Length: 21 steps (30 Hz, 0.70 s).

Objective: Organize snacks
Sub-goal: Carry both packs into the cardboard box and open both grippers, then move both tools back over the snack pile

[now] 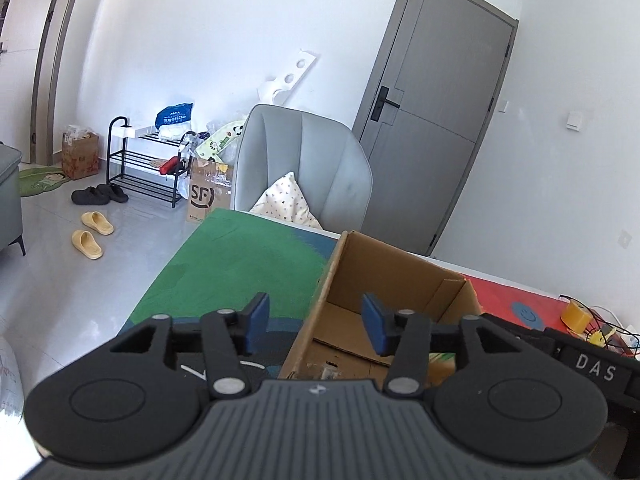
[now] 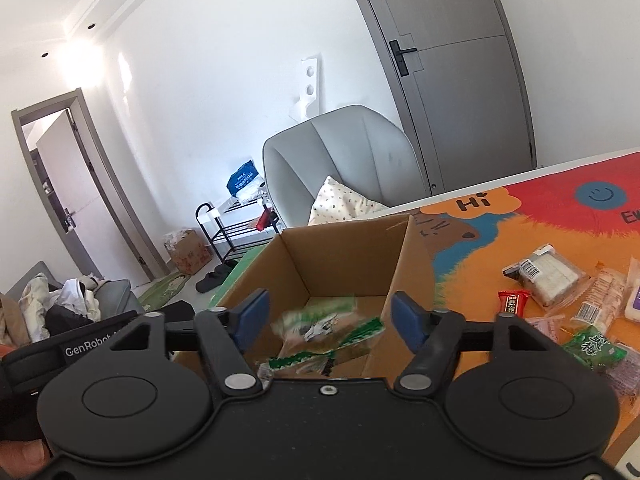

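My right gripper [image 2: 330,318] is spread open with nothing pressed between its blue pads [image 2: 252,314], hanging just over the near edge of the open cardboard box [image 2: 348,256]; in the gap between the fingers I see green-and-white snack packets [image 2: 320,334], blurred, inside the box above its floor, and I cannot tell whether they are resting or loose in the air. My left gripper [image 1: 316,322] is likewise released, its pads apart and gripping nothing, poised over the left wall of the same box [image 1: 384,280], whose bottom shows a folded flap and some small bits I cannot make out. To the right of the box on the colourful table mat [image 2: 520,240] lie the snacks not yet put away: a green packet [image 2: 594,350] nearest me, a small red one [image 2: 514,302] beside it, a clear pack of pale wafers [image 2: 550,274] and a long clear pack of biscuits [image 2: 602,300] further right. Beyond the table stands a grey armchair [image 2: 360,152] with a spotted cushion [image 2: 340,200], a black shoe rack [image 1: 148,160] with slippers [image 1: 92,232] on the floor near it, and a grey door [image 1: 440,100] in the white wall
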Available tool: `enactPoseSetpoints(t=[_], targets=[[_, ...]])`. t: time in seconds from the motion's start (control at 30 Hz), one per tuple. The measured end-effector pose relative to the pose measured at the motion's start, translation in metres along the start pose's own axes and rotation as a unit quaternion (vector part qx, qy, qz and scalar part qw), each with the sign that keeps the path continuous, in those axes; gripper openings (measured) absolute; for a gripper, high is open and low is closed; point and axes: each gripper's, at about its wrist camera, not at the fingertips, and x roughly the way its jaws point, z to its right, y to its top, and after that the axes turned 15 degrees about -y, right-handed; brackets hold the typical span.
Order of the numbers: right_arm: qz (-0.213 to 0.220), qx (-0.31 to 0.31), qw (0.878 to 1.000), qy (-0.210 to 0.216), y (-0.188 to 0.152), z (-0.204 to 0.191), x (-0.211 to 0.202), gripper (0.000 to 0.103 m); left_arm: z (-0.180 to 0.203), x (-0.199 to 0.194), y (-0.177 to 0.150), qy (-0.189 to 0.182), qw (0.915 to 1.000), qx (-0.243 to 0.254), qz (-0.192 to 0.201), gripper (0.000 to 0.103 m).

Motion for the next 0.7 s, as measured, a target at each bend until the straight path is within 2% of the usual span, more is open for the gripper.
enactPoseSetpoints(t=[0.1, 0.2, 0.47, 0.7], targets=[[0.008, 0.004, 1.0, -0.012, 0.0, 0.006, -0.008, 0.082, 0.005, -0.003, -0.001, -0.004, 1.0, 0.003, 0.003, 0.078], [0.004, 0.013, 1.0, -0.019, -0.002, 0.015, -0.016, 0.087, 0.012, -0.005, -0.004, -0.004, 0.9999, 0.008, 0.006, 0.085], [-0.003, 0.031, 0.998, -0.059, -0.012, 0.053, -0.034, 0.097, 0.033, -0.004, -0.019, -0.019, 0.9996, 0.019, -0.009, 0.089], [0.012, 0.063, 0.994, -0.093, -0.015, 0.096, -0.053, 0.1, 0.062, 0.001, -0.032, -0.045, 0.9979, 0.039, -0.026, 0.089]])
